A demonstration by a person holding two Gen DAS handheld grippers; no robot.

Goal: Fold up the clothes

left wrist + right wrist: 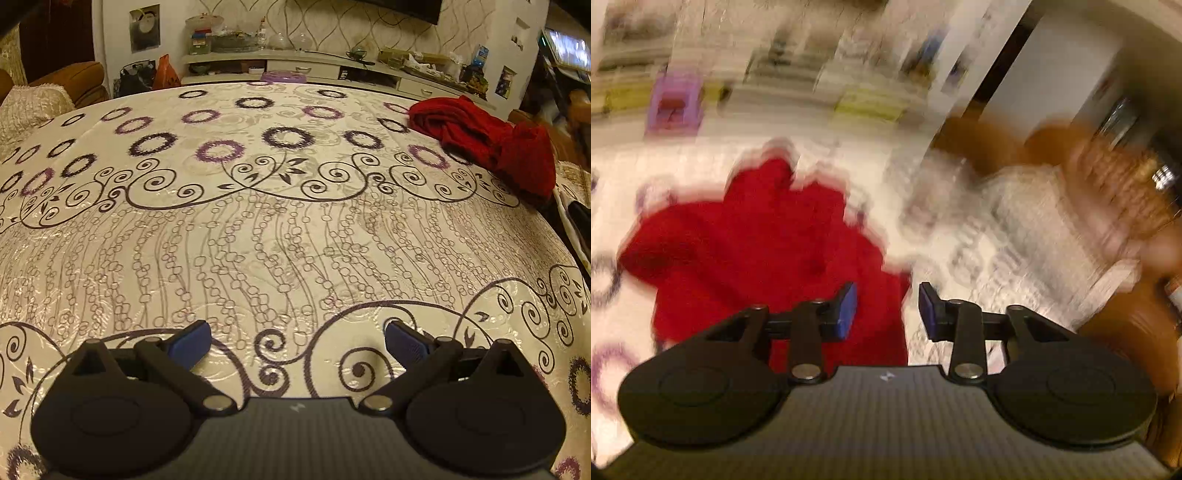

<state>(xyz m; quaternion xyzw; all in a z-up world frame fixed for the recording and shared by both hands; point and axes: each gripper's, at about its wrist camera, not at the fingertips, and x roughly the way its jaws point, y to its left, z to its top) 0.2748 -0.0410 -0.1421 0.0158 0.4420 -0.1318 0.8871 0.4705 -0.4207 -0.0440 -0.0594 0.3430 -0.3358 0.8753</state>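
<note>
LEFT: left gripper (297,341) fingers spread wide, empty, over bare bedspread (258,236) | RIGHT: right gripper (888,308) fingers parted, nothing between them, view motion-blurred | ITEM: red garment (487,140) bunched at the bed's far right edge, partly overhanging | PROGRESS: judged unfolded or loosely bundled; spreading and all folds remain.

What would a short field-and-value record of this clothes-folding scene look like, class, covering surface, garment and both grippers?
surface: patterned bedspread with purple rings and scrolls
garment: red garment, bunched, at the bedspread's far right edge
left gripper: open, empty, above bare bedspread
right gripper: open, nothing between the pads, red garment below it
right view: heavily blurred
folding: garment not yet laid flat
</note>
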